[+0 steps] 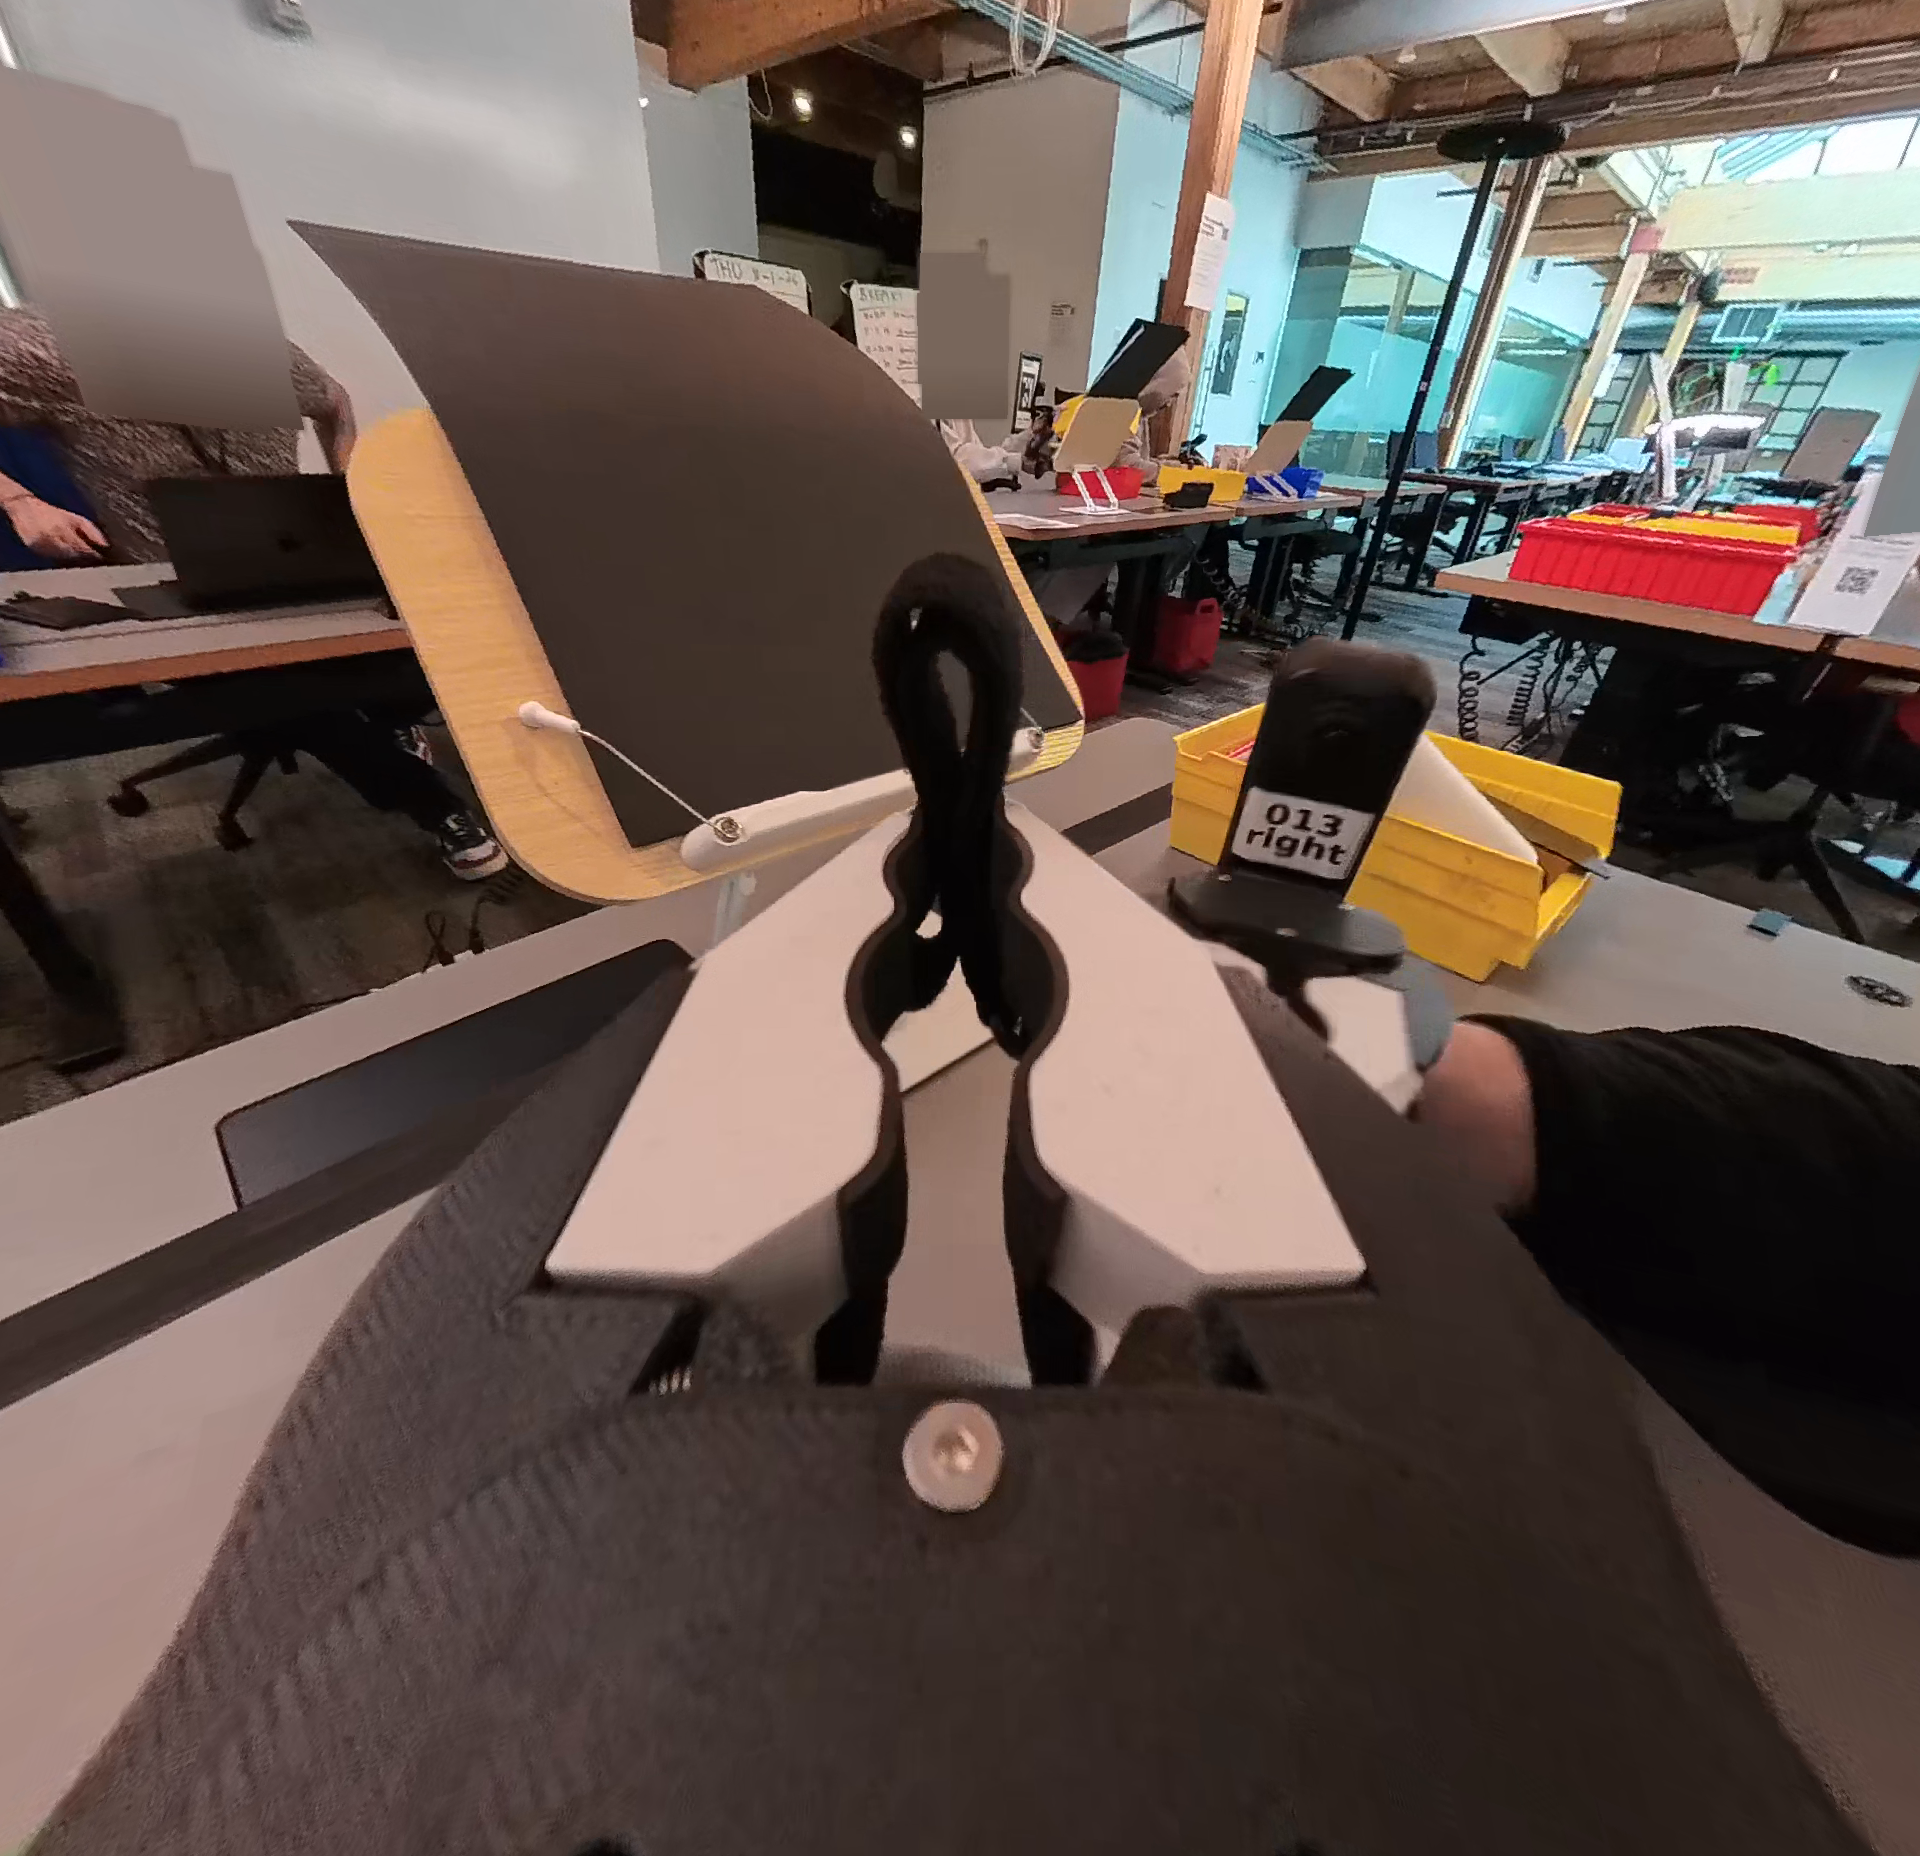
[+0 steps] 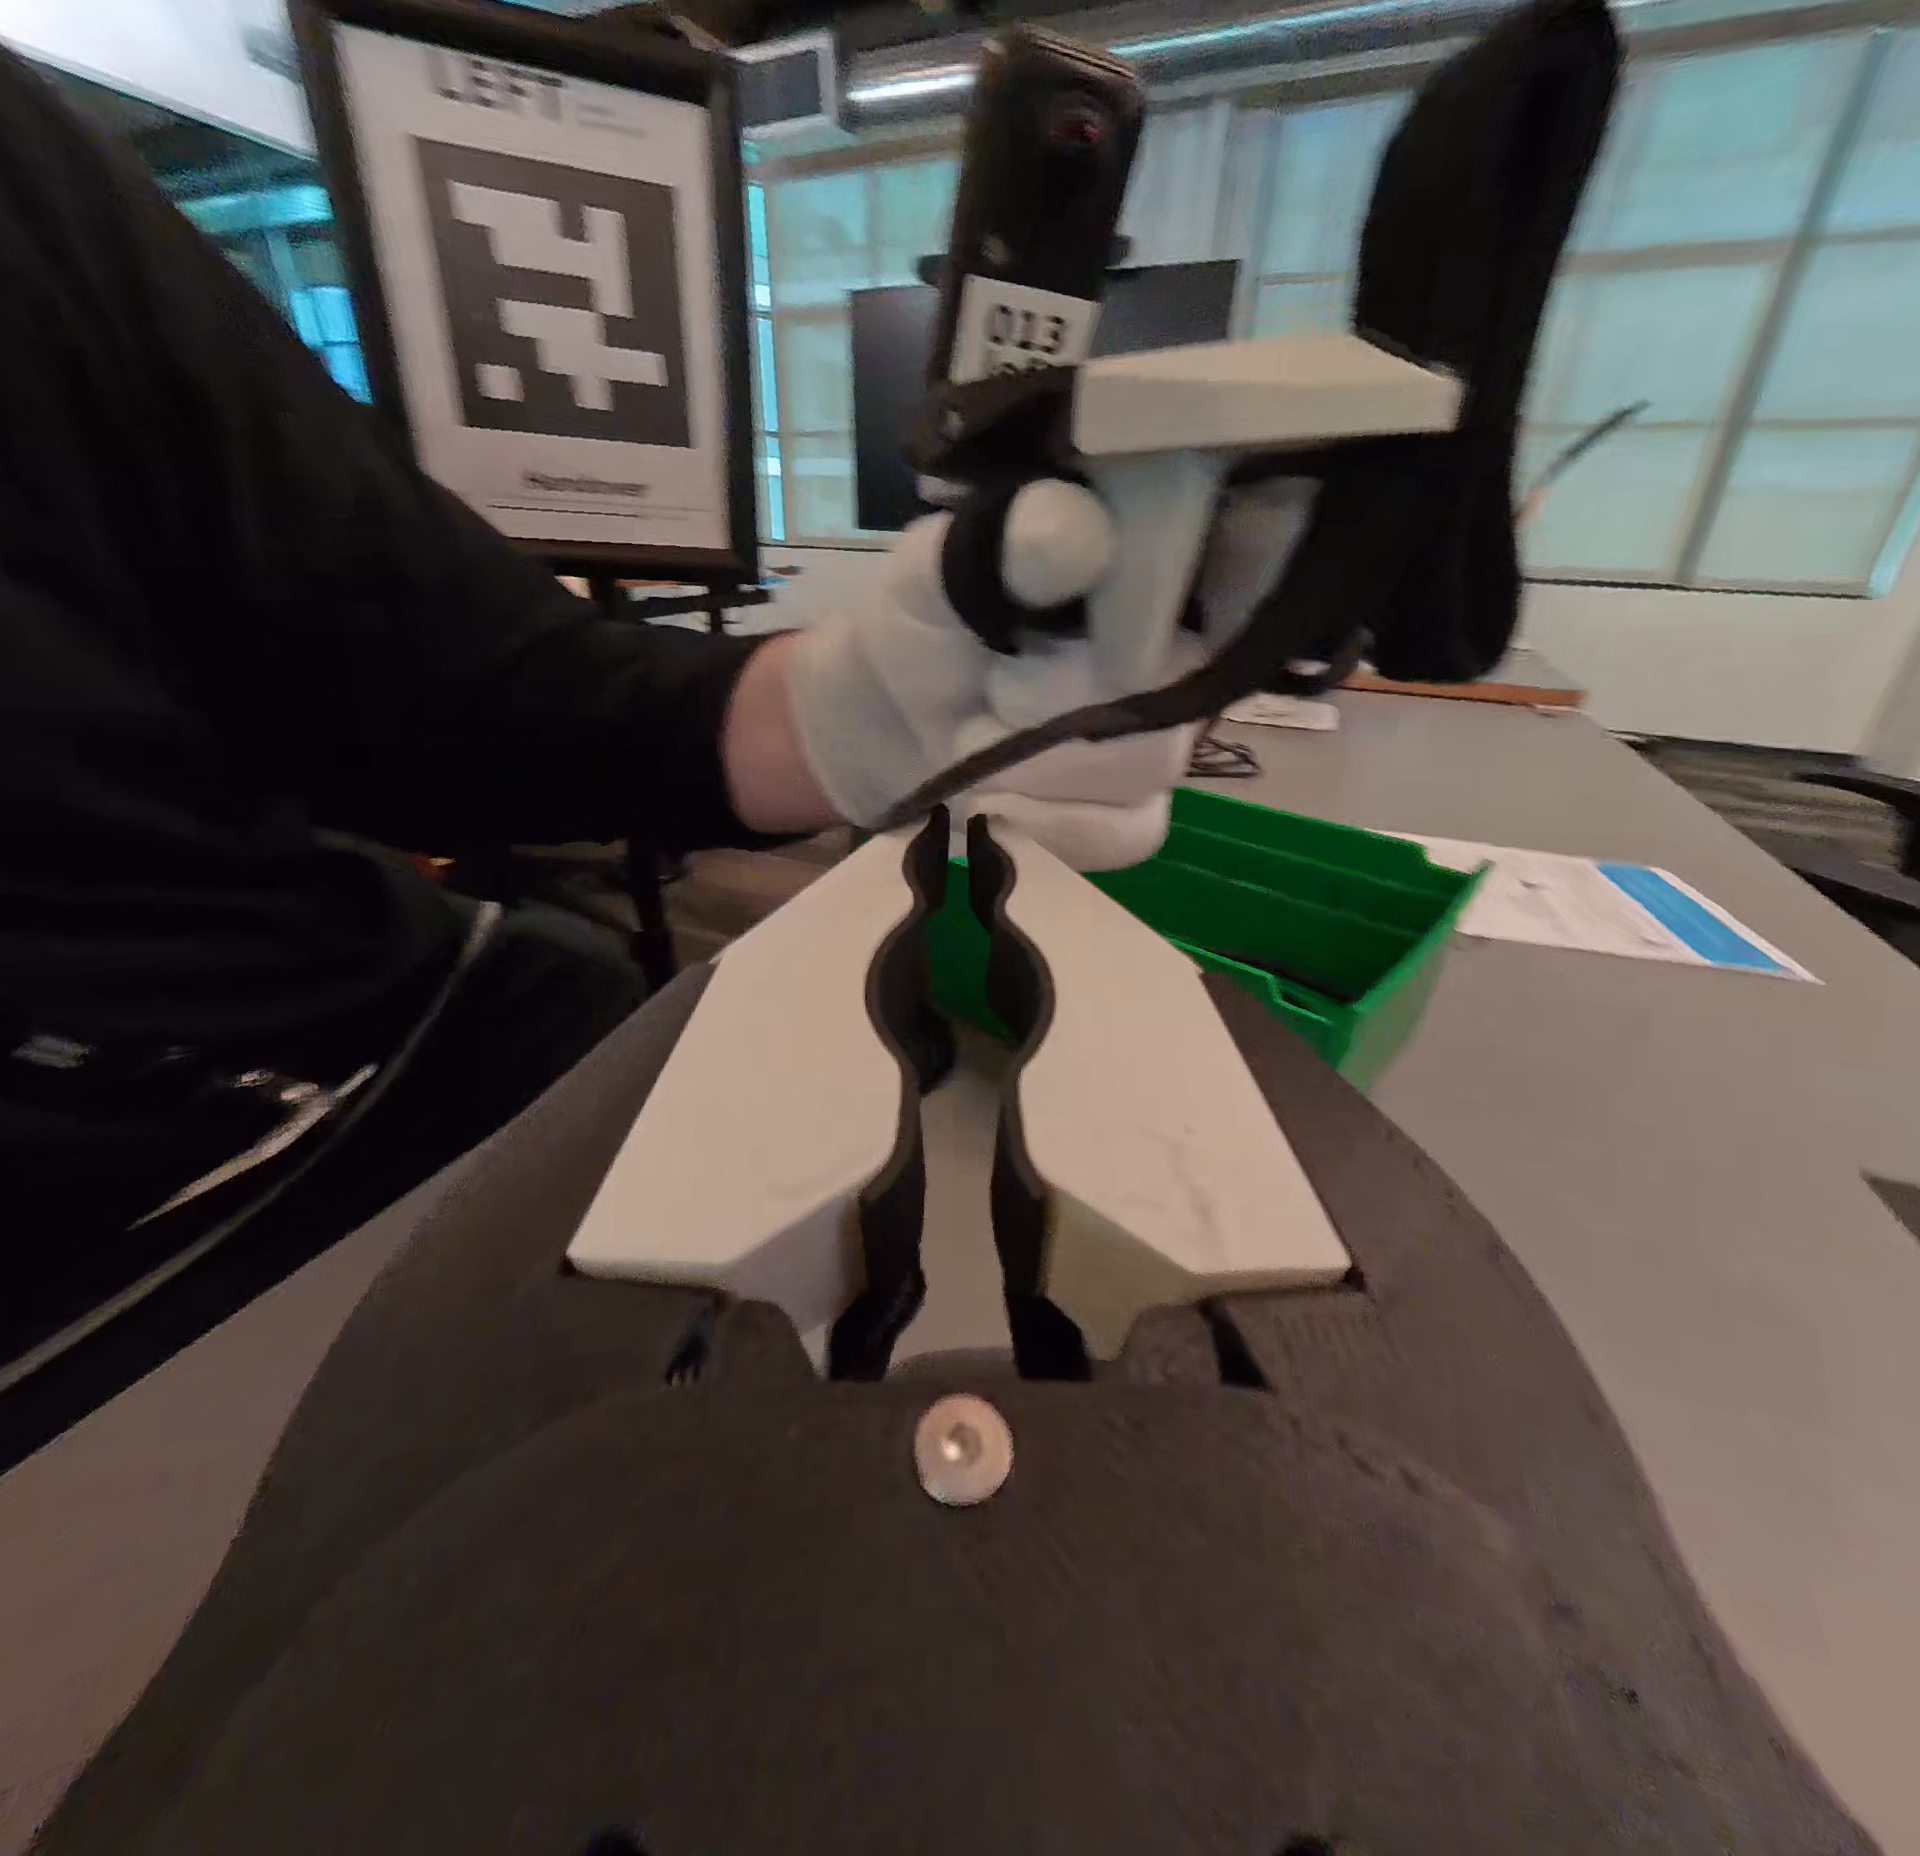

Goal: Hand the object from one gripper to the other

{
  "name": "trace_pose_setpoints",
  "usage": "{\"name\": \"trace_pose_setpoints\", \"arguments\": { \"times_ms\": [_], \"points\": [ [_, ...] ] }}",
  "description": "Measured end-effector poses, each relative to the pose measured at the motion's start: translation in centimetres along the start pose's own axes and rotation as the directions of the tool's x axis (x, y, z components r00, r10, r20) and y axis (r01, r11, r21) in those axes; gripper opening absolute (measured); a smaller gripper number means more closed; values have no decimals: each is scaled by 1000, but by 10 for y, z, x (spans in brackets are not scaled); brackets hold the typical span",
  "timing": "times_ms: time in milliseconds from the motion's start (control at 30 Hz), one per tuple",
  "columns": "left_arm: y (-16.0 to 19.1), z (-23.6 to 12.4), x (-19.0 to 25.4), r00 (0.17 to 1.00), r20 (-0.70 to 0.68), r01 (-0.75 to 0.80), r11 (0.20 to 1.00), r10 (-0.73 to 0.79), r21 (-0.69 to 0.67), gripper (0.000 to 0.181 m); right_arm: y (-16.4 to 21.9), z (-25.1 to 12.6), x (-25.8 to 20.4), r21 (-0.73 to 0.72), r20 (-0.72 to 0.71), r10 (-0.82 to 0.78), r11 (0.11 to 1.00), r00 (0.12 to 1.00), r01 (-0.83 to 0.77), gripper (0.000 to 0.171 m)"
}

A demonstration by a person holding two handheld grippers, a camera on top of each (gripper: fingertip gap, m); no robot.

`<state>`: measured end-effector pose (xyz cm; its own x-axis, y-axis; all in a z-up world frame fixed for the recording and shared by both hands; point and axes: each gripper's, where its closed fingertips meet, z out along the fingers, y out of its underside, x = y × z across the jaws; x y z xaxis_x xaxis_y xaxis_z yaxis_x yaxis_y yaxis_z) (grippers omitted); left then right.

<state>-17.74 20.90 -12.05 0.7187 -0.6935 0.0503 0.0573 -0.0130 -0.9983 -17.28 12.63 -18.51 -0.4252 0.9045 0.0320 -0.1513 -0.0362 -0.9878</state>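
Note:
A black fabric strap [image 1: 951, 663], folded into a loop, stands up out of my left gripper [image 1: 961, 850], which is shut on it. In the right wrist view the left gripper [image 2: 1455, 404], held by a white-gloved hand [image 2: 935, 684], carries the strap's bulk [image 2: 1475, 352] high at the right. A thin loose tail [image 2: 1091, 720] trails down to just past the tips of my right gripper [image 2: 958, 835]. The right gripper's jaws are shut to a narrow slit with nothing between them. The right gripper's camera stalk [image 1: 1320, 767] shows close at the right of the left gripper.
A yellow bin [image 1: 1455, 871] sits on the grey table [image 1: 1714, 965] beyond the right gripper. A tilted wood-and-black board [image 1: 675, 518] stands ahead. A green bin [image 2: 1299, 923] lies just under the right gripper's tips, papers [image 2: 1621, 913] beside it, a framed marker board [image 2: 540, 289] behind.

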Motion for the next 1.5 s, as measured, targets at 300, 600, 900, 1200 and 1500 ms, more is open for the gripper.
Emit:
{"name": "trace_pose_setpoints", "arguments": {
  "times_ms": [300, 600, 900, 1200, 1500],
  "points": [
    [2, 2, 3, 984, 36, -175, 984, 176, -28, 8, -49, -16, -49, 154, 291, 66, 981, 954, -115, 0],
    [-2, 5, 32, 986, -70, -149, 989, 150, 13, 8, -16, -7, 30, 108, -125, 154, 984, 980, -141, 0],
    [-7, 2, 39, 984, -111, -135, 989, 140, 53, 8, -26, -6, 31, 105, -210, 54, 994, 976, -32, 0],
    [-2, 4, 52, 977, -149, -147, 989, 151, 37, 8, -24, -12, 51, 87, -338, 37, 996, 940, -7, 0],
    [7, 1, 61, 966, -233, -111, 994, 112, 18, 8, -22, -13, 59, 82, -411, 14, 996, 912, 21, 0]
  ]
}}
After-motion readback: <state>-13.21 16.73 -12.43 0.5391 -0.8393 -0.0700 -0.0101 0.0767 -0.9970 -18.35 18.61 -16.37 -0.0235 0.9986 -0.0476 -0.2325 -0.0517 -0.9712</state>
